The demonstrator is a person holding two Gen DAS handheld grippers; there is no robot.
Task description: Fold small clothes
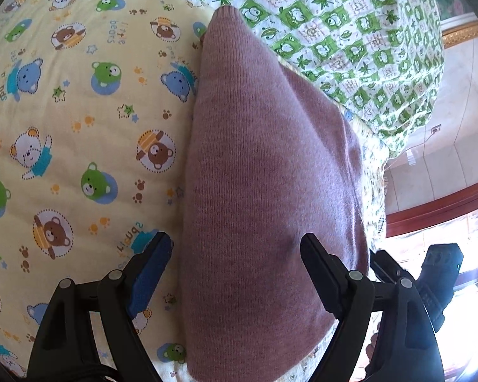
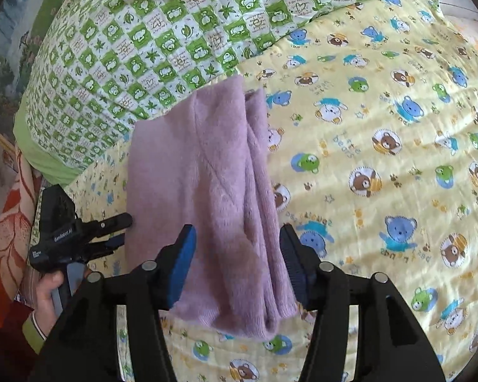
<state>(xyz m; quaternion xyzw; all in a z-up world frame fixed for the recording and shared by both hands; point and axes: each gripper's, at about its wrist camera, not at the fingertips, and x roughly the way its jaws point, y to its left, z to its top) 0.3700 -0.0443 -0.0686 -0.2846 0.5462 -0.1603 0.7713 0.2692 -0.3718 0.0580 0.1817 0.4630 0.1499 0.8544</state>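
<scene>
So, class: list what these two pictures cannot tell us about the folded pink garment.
- Pink garment: its type; folding hides the shape in both views.
- Its near end, left wrist view: cut off by the bottom edge.
- Its underside: hidden against the bear-print sheet.

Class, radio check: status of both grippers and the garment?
Left gripper open, over pink knit garment. Right gripper open, astride its folded end. Garment flat on bear-print sheet. Nothing in the way.

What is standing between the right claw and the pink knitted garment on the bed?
Nothing visible. The right claw is open right over the folded pink garment, which lies flat on the yellow bear-print sheet. The green checked quilt only lies behind the garment's far end.
</scene>
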